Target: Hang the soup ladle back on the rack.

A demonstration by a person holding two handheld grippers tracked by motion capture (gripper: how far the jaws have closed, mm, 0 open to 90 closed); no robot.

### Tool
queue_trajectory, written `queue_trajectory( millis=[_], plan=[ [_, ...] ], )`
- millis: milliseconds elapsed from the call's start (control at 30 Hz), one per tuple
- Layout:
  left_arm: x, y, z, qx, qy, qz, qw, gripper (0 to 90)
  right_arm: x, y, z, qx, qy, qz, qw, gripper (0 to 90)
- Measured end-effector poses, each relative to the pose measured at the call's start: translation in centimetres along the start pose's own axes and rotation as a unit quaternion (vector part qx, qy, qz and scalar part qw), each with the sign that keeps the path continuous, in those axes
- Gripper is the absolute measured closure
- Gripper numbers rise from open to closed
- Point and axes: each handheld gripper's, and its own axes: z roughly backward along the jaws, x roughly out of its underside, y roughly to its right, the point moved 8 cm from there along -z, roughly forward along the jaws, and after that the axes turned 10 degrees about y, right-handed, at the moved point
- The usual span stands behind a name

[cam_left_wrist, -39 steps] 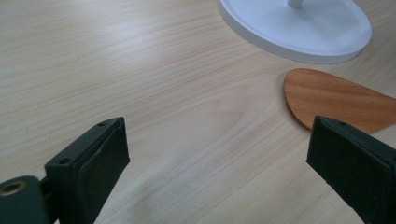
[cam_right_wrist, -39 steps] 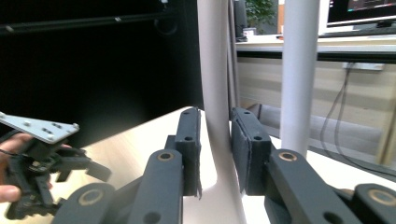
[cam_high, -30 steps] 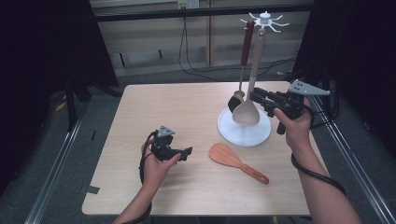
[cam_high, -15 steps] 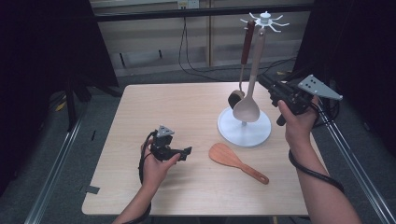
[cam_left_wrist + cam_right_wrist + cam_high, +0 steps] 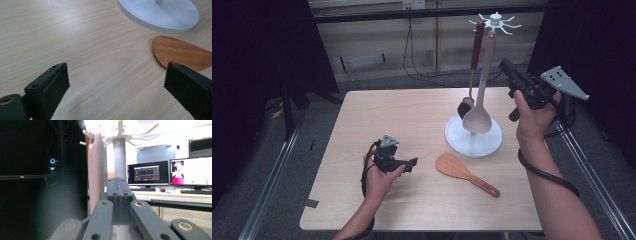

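A: What was hard to see at that moment?

B: The dark ladle [image 5: 466, 106] behind the pale spoon [image 5: 478, 117] on the white rack [image 5: 492, 20]. Its bowl was half hidden by the spoon, and I could not tell its material. In the left tool view the rack's round base [image 5: 160, 15] was cut off at the top, and the wooden spatula [image 5: 180, 53] was cut by the right jaw and the frame edge.

A: And the tools?

B: The left tool [image 5: 412, 163] lay low over the bench [image 5: 362, 115], jaws wide apart with only bare wood grain between them. The right tool [image 5: 504, 65] was raised beside the rack, near the spoon's long handle. Its jaws had just been closing and were pressed together, with nothing between them.

A: Materials and shapes?

B: The spatula [image 5: 464, 172] was reddish-brown wood, flat, with a rounded blade, lying on the bench just in front of the base. The spoon was smooth and beige and hung from a hook. The base [image 5: 473, 145] was a glossy white disc.

A: What did the right tool view add?

B: The spoon handle's [image 5: 96, 170] hole on its hook, close to the pole [image 5: 120, 157], and lit monitors [image 5: 147, 173] far behind.
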Motion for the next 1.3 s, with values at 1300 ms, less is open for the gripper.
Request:
queue_trajectory(
  millis=[1300],
  plan=[
    [0.3, -0.4, 0.3, 0.001, -0.003, 0.007, 1.0000, 5.8, -3.9, -0.5, -3.8, 0.020, 0.018, 0.043, 0.9987, 90.0]
  ],
)
